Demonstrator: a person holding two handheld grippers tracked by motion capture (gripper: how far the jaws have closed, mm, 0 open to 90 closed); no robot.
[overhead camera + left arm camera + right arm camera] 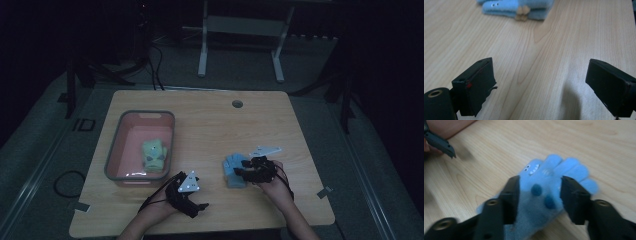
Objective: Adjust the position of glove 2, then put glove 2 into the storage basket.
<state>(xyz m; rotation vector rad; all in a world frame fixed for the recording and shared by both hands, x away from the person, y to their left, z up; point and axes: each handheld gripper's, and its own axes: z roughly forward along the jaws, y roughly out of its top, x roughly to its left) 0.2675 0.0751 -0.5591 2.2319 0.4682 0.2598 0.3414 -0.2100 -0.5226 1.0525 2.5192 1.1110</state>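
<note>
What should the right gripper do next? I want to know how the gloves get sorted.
Probably close on the blue glove: the right gripper has open jaws either side of it, the pads apparently not pressing. A green glove already lies in the pink bin.

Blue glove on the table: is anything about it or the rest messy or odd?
Nothing stands out. The blue glove lies flat on the table between the right gripper's open jaws. A green glove lies crumpled in the pink bin. The left gripper is open.
</note>
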